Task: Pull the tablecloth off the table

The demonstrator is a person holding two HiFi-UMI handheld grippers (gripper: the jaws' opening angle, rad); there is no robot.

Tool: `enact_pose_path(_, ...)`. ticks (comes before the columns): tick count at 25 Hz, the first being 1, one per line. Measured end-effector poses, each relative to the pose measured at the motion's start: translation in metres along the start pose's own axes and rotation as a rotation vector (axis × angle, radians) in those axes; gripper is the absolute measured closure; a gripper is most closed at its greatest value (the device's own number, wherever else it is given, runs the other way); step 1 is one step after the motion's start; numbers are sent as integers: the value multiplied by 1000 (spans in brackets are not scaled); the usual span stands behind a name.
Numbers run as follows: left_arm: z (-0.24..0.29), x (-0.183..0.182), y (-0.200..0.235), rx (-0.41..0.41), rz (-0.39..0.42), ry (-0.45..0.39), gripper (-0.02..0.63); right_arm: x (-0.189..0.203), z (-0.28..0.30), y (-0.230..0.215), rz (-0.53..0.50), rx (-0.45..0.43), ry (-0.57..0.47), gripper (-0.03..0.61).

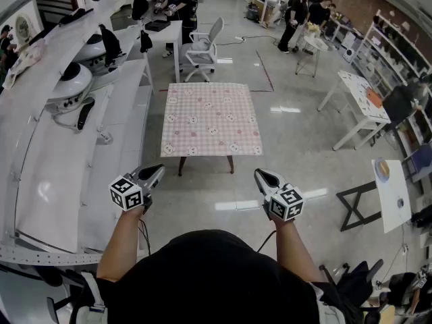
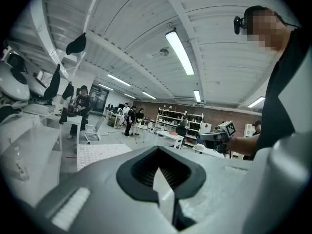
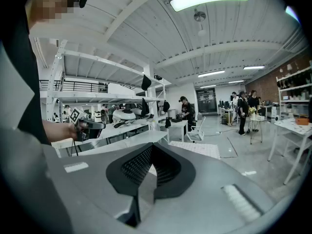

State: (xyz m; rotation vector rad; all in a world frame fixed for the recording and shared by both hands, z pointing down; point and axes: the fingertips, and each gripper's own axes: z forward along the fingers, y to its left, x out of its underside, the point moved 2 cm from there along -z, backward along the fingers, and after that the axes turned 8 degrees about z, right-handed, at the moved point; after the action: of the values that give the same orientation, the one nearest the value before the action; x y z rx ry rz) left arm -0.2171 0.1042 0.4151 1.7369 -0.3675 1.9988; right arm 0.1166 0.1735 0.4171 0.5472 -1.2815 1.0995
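The fingers of the left gripper are pressed together with nothing between them, and so are those of the right gripper. Both are held side by side above a glossy grey floor. Ahead of the fingers, well apart from them, a pink-and-white checked tablecloth lies flat, covering a small square tabletop on dark legs.
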Motion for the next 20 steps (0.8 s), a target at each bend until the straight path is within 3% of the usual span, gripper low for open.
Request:
enact_pose_path(11, -26, -3, 8, 61, 27, 1, 614, -7, 0, 37, 20, 43, -50, 545)
enact_pose_path(20, -33, -3, 31, 28, 4, -3, 614, -18, -2, 48, 12, 76, -82, 543)
